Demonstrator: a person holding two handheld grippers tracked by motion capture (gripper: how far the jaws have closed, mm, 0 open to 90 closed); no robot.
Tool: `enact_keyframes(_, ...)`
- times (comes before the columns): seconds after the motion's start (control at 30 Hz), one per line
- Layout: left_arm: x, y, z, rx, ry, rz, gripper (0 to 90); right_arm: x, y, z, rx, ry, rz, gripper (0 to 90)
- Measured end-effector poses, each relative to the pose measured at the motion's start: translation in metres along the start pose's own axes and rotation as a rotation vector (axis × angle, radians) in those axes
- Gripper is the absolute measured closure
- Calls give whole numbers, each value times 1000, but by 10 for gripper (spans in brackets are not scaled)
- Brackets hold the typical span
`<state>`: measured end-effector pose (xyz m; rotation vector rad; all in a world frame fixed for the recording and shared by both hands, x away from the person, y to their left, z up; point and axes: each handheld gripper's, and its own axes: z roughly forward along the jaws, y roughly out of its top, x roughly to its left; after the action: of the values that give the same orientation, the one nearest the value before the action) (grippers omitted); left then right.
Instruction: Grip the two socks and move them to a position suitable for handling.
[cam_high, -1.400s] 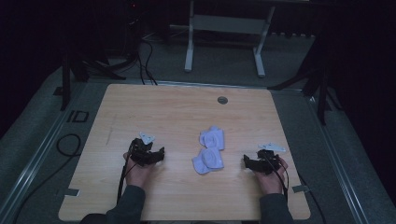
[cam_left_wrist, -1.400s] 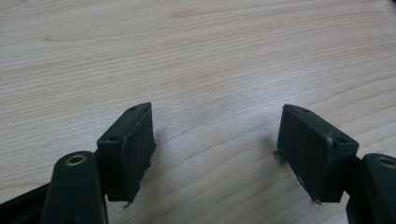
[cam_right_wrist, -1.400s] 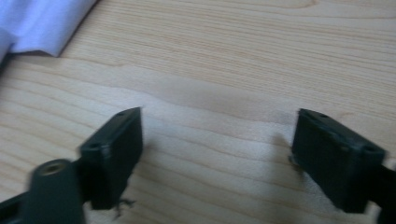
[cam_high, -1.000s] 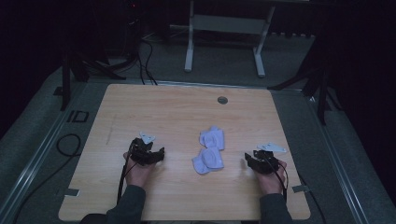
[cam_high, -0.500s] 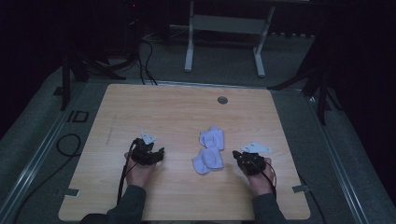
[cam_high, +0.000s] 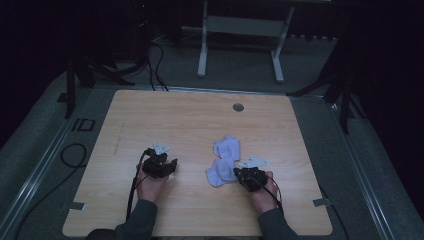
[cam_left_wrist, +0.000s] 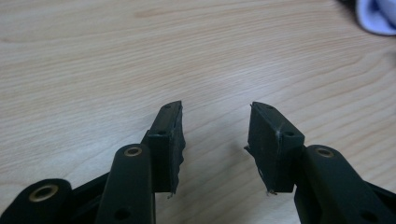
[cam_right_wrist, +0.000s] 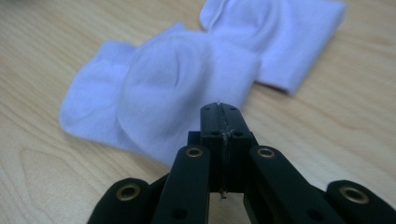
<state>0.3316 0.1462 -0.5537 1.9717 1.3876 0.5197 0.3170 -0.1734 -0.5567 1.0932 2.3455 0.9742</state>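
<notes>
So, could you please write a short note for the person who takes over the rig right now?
Left hand-held gripper: open, empty, low over bare table, away from the socks.
Right hand-held gripper: shut, holds nothing, at the edge of the near sock.
Far sock lies just beyond, touching the near one. Both lie loose, mid-table.
Done: nothing grasped yet.
Left: probably open the right one, take the near sock, then handle the pair.

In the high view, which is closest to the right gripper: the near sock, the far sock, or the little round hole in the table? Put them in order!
From the right gripper:
1. Near sock, just to its left.
2. Far sock, behind the near one.
3. Round hole, far back by the table's rear edge.
</notes>
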Motion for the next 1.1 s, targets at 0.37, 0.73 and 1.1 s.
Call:
enact_keyframes(0.37,-16,1,-9,-33,-137,27,582,16,-1,2,12,-4,-29,886)
enact_keyframes(0.73,-44,-2,-6,-16,-259,129,747,26,0,3,8,-12,-13,886)
enact_keyframes(1.1,-70,-6,0,9,-313,223,896,33,0,2,13,-8,-8,884)
